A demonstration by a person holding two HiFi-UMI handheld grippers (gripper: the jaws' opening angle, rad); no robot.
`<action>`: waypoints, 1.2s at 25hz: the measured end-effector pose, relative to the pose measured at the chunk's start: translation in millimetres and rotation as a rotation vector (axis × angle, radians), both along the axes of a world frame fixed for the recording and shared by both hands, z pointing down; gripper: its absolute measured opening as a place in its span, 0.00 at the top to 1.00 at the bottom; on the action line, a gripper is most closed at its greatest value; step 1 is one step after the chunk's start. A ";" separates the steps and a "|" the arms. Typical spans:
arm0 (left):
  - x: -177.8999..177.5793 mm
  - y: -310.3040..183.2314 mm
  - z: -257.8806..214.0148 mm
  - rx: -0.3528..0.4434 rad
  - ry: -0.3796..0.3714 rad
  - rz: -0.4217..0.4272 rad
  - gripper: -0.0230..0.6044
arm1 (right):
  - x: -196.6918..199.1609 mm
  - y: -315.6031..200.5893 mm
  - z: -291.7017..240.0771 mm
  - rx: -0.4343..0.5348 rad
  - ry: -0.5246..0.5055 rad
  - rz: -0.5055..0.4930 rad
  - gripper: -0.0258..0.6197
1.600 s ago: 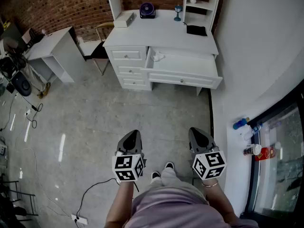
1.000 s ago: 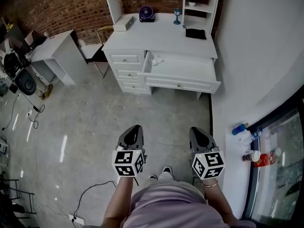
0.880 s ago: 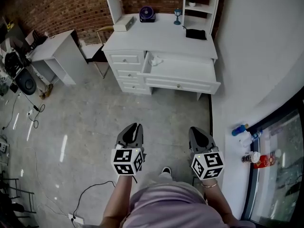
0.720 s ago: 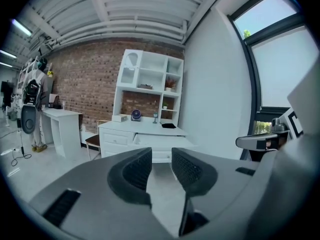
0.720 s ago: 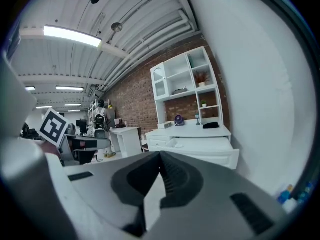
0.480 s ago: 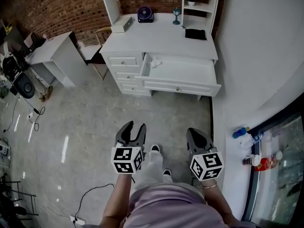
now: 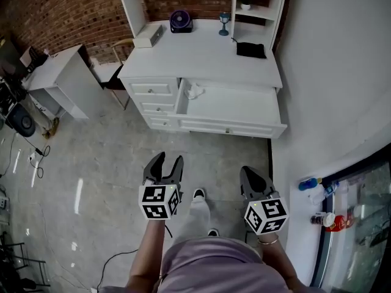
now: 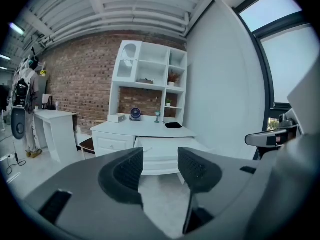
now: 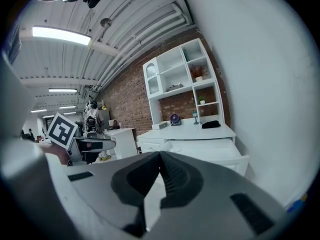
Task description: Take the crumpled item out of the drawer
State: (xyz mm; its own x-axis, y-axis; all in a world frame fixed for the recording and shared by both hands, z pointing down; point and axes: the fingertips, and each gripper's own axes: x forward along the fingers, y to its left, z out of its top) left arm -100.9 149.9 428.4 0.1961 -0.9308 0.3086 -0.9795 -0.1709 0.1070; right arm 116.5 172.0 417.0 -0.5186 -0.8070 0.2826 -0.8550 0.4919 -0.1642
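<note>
A white crumpled item [image 7: 194, 91] lies in the left end of the open white drawer [image 7: 244, 105] of the desk, far ahead of both grippers. My left gripper [image 7: 169, 162] hangs over the floor, well short of the desk; its jaws are opening and nothing is between them. In the left gripper view the left gripper [image 8: 160, 155] points at the drawer [image 8: 162, 145], which shows through the gap. My right gripper [image 7: 249, 173] is shut and empty, level with the left one. In the right gripper view the right gripper [image 9: 160, 155] faces the desk, with the drawer [image 9: 215, 151] beyond it.
On the desk top [image 7: 201, 50] stand a purple fan [image 7: 179, 21], a small goblet [image 7: 224, 23], a black pouch [image 7: 251, 49] and a white box [image 7: 146, 37]. A small white table [image 7: 58, 78] stands at the left. Bottles [image 7: 321, 194] sit on the sill at the right.
The left gripper's jaws have gone from shut to apart. The person has stepped toward the desk, which now looks nearer. The right gripper has stayed shut.
</note>
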 end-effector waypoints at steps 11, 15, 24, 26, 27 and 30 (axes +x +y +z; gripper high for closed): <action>-50.4 -134.6 2.2 -0.012 0.006 0.023 0.63 | -51.4 -124.8 -4.5 -0.009 0.005 0.024 0.96; -62.6 -173.3 4.3 -0.019 0.002 0.045 0.62 | -65.3 -159.9 -5.7 -0.009 0.007 0.045 0.96; -55.1 -237.4 23.6 -0.073 -0.051 0.139 0.62 | -66.5 -210.0 -3.8 -0.016 0.014 0.111 0.96; -50.2 -251.4 30.4 -0.091 -0.062 0.156 0.62 | -62.4 -221.4 -2.8 -0.020 0.012 0.126 0.96; -47.4 -258.7 34.1 -0.101 -0.068 0.164 0.62 | -60.1 -227.5 -2.5 -0.021 0.012 0.132 0.96; -38.0 -280.9 47.2 -0.133 -0.086 0.186 0.62 | -53.3 -247.3 0.0 -0.024 0.010 0.143 0.96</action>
State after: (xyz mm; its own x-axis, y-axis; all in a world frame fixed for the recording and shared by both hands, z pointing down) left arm -138.9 -131.0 475.6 0.3281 -0.8314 0.4485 -0.9390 -0.3391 0.0583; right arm 63.2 -75.3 417.0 -0.3961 -0.8653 0.3072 -0.9176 0.3611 -0.1659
